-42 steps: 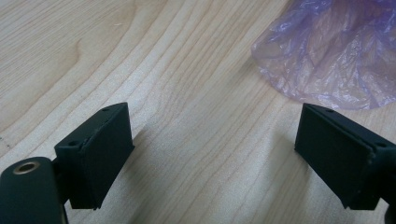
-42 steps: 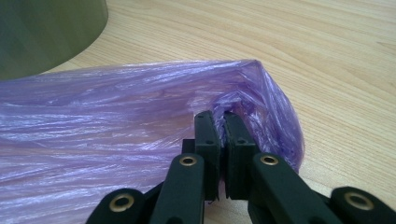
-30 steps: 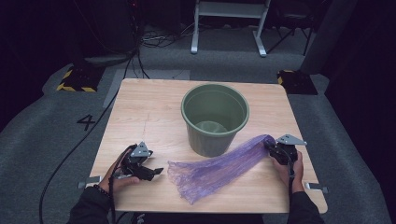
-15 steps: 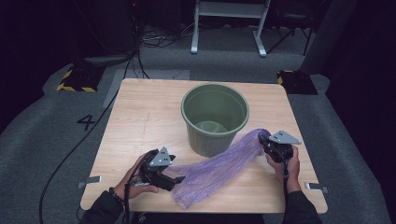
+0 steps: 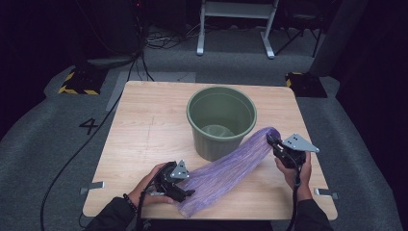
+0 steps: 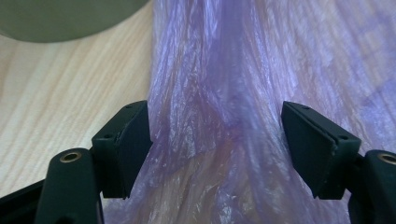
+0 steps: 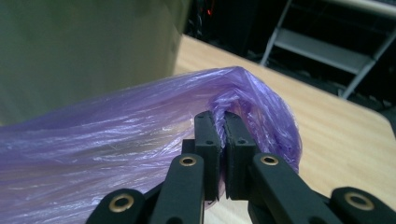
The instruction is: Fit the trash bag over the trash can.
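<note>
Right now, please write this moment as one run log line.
right claw: shut on purple plastic bag | left claw: open, closing around bag | green bucket: upright on table

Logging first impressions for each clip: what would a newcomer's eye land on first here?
Most likely the purple plastic bag, stretched in a long band across the near half of the wooden table, its far end lifted. The right gripper is clamped on that raised end, while the left gripper straddles the near end, jaws just closing, one pad touching the film. Behind stands a green bucket, upright at the table's middle.
</note>
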